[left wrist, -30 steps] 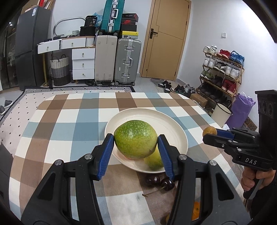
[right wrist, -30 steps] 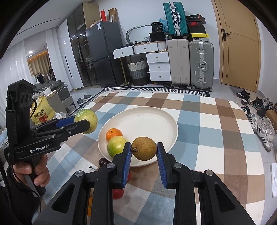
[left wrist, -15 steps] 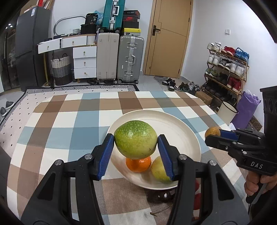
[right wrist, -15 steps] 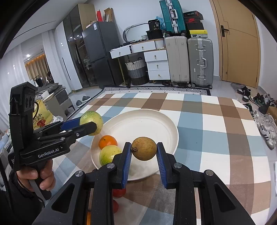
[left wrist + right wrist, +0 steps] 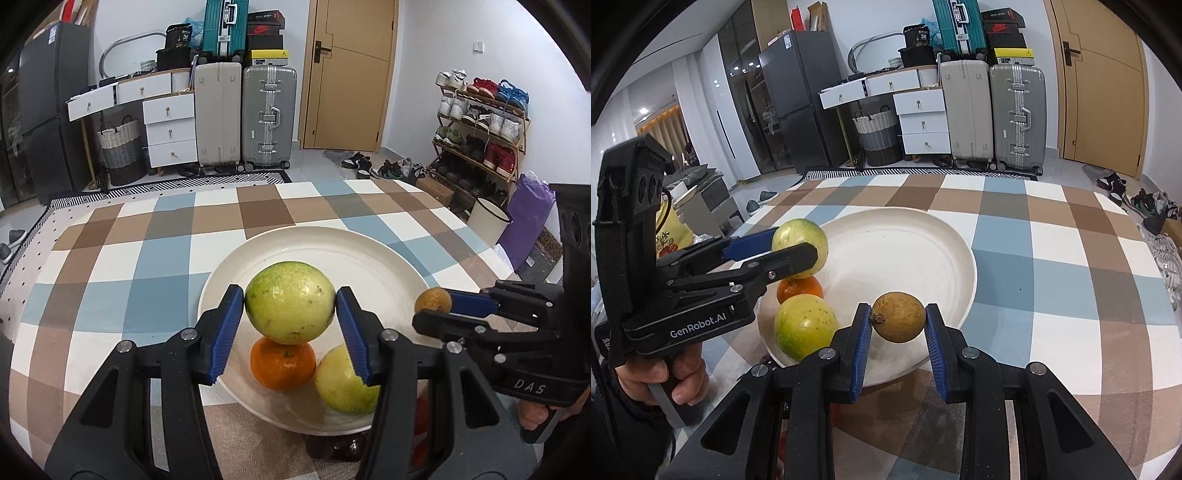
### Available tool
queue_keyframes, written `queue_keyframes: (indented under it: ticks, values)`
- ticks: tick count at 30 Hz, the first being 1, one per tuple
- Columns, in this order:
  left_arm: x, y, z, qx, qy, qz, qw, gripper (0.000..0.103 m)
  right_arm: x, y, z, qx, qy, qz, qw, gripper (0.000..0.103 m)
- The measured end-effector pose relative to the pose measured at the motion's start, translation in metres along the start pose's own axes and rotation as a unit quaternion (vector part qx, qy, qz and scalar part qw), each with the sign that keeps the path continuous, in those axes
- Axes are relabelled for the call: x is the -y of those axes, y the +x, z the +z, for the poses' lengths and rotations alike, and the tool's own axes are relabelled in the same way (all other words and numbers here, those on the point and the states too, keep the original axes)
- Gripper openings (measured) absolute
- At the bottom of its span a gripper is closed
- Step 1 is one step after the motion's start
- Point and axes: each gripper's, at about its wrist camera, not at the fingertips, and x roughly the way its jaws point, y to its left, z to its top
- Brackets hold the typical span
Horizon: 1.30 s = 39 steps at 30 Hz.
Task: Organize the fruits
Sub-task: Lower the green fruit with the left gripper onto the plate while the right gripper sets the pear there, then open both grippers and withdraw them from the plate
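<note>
Left gripper (image 5: pixel 290 320) pinching large green fruit (image 5: pixel 290 302) above near part of white plate (image 5: pixel 332 251); right gripper (image 5: pixel 898 334) pinching small brown fruit (image 5: pixel 898 316) over plate's near right rim. Broad bare far half on plate; orange (image 5: pixel 282 363) and second green fruit (image 5: pixel 341 386) crowded at near edge. Checked tablecloth (image 5: pixel 147 258) beneath; suitcases (image 5: pixel 245 114), drawers, door behind.

A round green-yellow fruit (image 5: pixel 290 302) hangs above the round white plate (image 5: pixel 369 258), where an orange tangerine (image 5: pixel 282 363) touches another green-yellow fruit (image 5: pixel 345 384) at its 3 o'clock; a small brown fruit (image 5: pixel 898 322) hangs over the plate's 5 o'clock rim.
</note>
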Motion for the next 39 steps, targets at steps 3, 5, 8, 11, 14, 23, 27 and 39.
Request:
queue_keyframes:
  ticks: [3, 5, 8, 11, 14, 23, 27, 39]
  values:
    - [0.001, 0.004, 0.000, -0.001, -0.003, -0.002, 1.0000, 0.049, 0.000, 0.006, 0.001, -0.004, 0.000, -0.002, 1.000, 0.029]
    - [0.001, 0.005, 0.001, -0.001, -0.001, -0.006, 1.0000, 0.047, -0.001, 0.010, 0.002, -0.004, 0.001, -0.006, 1.000, 0.029]
    - [0.001, 0.003, 0.000, 0.001, -0.005, -0.019, 0.9998, 0.047, 0.000, 0.012, 0.002, -0.004, 0.006, -0.008, 1.000, 0.030]
    - [0.003, 0.002, 0.000, 0.000, -0.006, -0.020, 0.9998, 0.047, 0.000, 0.011, 0.002, -0.002, 0.004, -0.012, 1.000, 0.037]
    - [0.003, 0.001, 0.002, -0.002, -0.006, -0.013, 0.9999, 0.048, 0.001, 0.005, 0.001, 0.007, 0.004, -0.013, 1.000, 0.049]
    - [-0.010, -0.020, -0.004, 0.010, -0.026, 0.007, 0.9996, 0.083, 0.000, -0.011, -0.003, 0.026, 0.004, -0.016, 1.000, 0.091]
    - [-0.014, -0.032, -0.013, 0.005, -0.033, 0.010, 0.9994, 0.085, 0.000, -0.016, -0.005, 0.027, 0.008, -0.026, 0.999, 0.102]
    - [-0.011, -0.082, -0.042, 0.014, -0.033, 0.027, 0.9990, 0.102, -0.002, -0.039, -0.019, 0.024, 0.002, -0.038, 0.999, 0.102]
